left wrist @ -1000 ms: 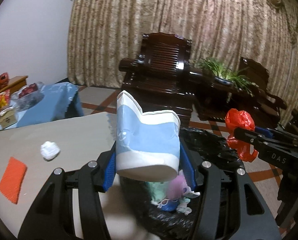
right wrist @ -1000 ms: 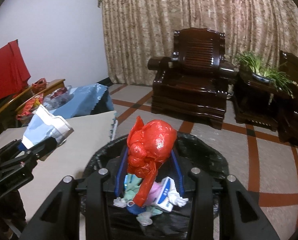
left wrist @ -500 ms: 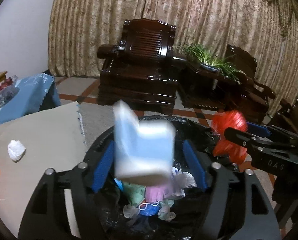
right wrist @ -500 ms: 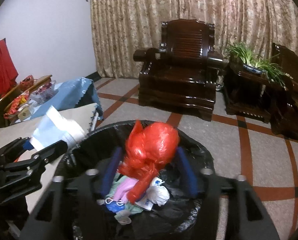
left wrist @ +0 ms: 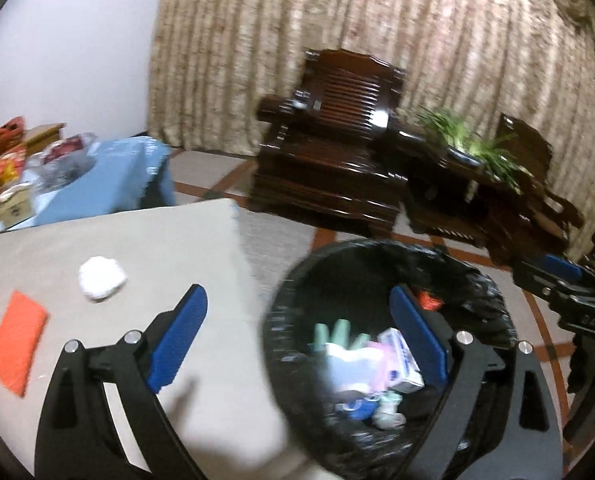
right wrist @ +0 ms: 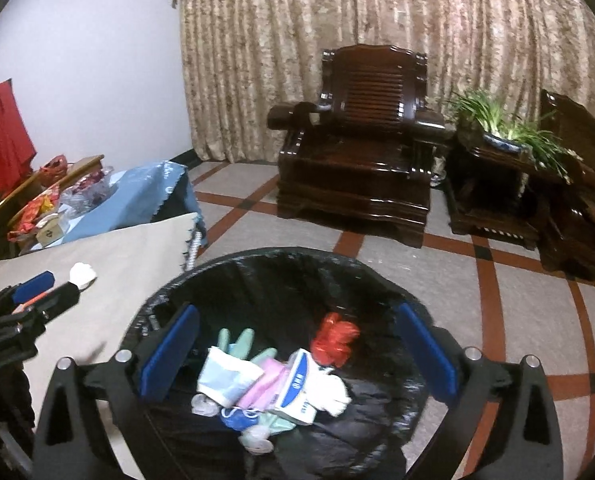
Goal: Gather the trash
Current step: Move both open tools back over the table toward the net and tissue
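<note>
- While both claws hang empty over the bin, the left wrist view lists these items:
  - left claw [left wrist: 297, 336]: blue pads spread wide, nothing between them; it straddles the gap between the counter [left wrist: 117, 240] edge and the black-lined trash bin [left wrist: 477, 276].
  - crumpled white paper wad [left wrist: 101, 278]: lying on the counter, forward and to the left of the left pad, apart from it. Roughly round, so no long axis to line up with.
  - orange flat piece [left wrist: 15, 340]: on the counter, farther left than the wad and nearer the camera; its long axis runs from near-left to far-right.
  - bin contents: a pale green glove [left wrist: 337, 334] and a white-and-blue packet [left wrist: 401, 358], blurred.
  - right claw [left wrist: 561, 276]: seen side-on at the far right; from this angle its state cannot be told.
- Right wrist view:
  - right claw [right wrist: 297, 350]: pads spread wide, holding nothing, directly above the trash bin [right wrist: 281, 254].
  - bin contents: light blue paper cup [right wrist: 227, 376], red plastic bag [right wrist: 335, 338], green glove [right wrist: 237, 342], white-and-blue packet [right wrist: 297, 386], all at the bottom.
  - paper wad [right wrist: 82, 274]: on the counter [right wrist: 137, 248], just past the tip of the left claw [right wrist: 43, 292], well to the left of the right claw.
- Judgement: remaining trash lies on the counter, left of both claws; the left claw is much the nearer, and the wad is its closest pick.
</note>
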Motion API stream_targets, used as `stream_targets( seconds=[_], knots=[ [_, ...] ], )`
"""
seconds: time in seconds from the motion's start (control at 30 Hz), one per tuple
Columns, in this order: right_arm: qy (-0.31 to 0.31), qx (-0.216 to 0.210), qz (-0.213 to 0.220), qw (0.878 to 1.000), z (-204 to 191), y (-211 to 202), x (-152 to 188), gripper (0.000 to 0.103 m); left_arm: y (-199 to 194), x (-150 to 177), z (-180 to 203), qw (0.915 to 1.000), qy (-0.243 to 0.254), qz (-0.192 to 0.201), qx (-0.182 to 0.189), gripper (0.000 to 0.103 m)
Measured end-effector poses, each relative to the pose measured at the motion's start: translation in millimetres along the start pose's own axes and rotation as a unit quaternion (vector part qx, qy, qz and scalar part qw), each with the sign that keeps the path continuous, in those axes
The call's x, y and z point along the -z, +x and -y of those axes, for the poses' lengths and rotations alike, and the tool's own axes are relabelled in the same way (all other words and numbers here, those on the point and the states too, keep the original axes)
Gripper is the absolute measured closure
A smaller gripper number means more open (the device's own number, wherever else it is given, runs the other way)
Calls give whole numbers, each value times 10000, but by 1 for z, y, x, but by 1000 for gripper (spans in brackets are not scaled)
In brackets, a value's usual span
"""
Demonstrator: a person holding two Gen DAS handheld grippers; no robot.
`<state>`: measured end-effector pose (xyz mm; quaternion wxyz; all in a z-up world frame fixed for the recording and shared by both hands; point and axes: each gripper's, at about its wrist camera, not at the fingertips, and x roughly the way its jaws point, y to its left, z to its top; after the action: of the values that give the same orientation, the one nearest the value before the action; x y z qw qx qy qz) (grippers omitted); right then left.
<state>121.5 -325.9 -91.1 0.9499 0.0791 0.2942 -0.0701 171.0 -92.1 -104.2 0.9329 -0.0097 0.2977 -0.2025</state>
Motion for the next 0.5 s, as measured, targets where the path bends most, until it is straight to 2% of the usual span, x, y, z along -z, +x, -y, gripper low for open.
stream_targets(
  seconds=[0.23,0.5],
  knots=[
    [-219,-446,-74,9987,-49,9,1,6,-33,2,-52,9973,-209,156,-682,10],
    [-579,-936,-153,9938,-114,25,2,6,-65,21,-130,9866,-588,101,-1518,10]
  ],
)
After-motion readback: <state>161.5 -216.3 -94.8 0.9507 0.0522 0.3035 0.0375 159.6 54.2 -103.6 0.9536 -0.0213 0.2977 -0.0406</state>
